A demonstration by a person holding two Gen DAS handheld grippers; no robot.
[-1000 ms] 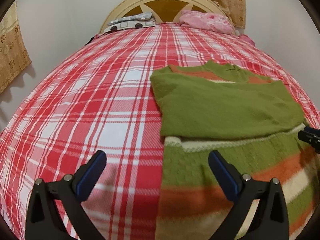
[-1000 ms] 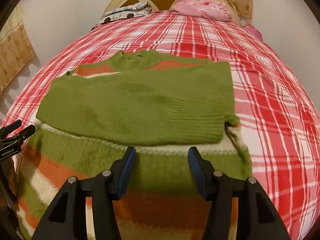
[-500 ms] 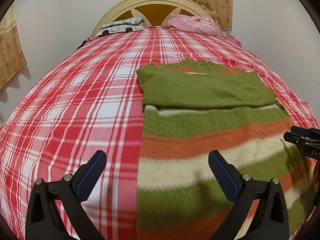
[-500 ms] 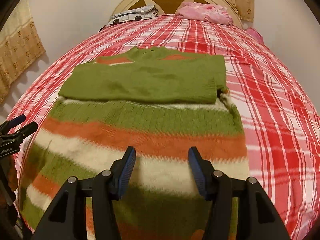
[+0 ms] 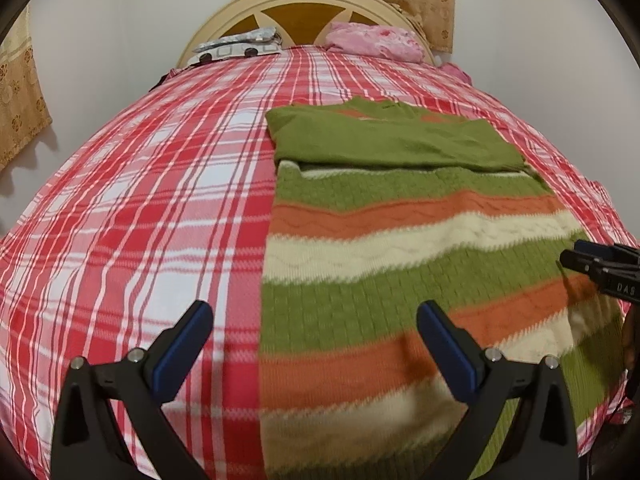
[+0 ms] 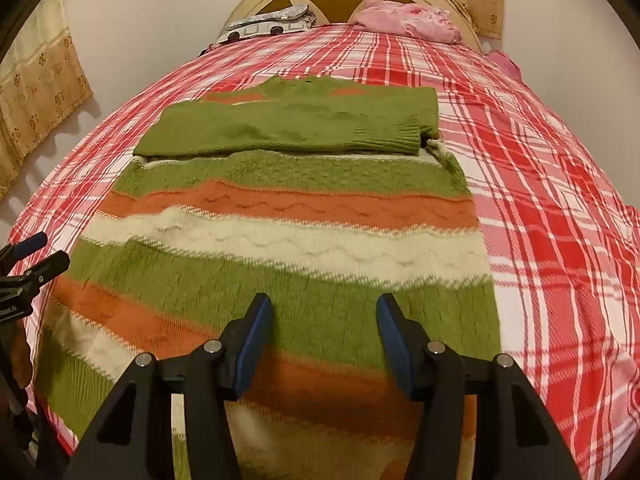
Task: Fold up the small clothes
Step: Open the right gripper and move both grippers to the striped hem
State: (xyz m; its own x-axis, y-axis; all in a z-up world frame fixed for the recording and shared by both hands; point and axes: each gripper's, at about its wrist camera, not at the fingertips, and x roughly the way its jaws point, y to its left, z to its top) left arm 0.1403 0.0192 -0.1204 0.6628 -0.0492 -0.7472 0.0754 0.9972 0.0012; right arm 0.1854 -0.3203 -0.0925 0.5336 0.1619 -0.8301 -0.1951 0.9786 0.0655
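Two grippers are hanging above a striped knit sweater (image 5: 420,240) that is lying flat on a red-and-white plaid bedspread (image 5: 132,208), its neck end toward the headboard (image 5: 304,4) and its hem end toward the cameras. The green sleeves (image 6: 288,128) are lying folded across the chest, one cuff reaching the sweater's right edge. Below them, bands of green, orange and cream are running across the body. The left gripper (image 5: 314,334) is standing with its blue-padded jaws spread wide, nothing between them; in its own view it is straddling the sweater's left edge, one finger over the plaid and the other over the knit. The right gripper (image 6: 325,330) is standing about half open, its jaws also holding nothing, and it is hovering over the lower green and orange bands near the middle of the garment. Each gripper is peeking into the other's view at the frame edge. At the head of the bed, a grey patterned pillow (image 5: 236,46) and a pink bundle of cloth (image 5: 374,40) are resting against the headboard, and tan floral curtains (image 5: 24,92) are hanging at the walls behind and to the left.
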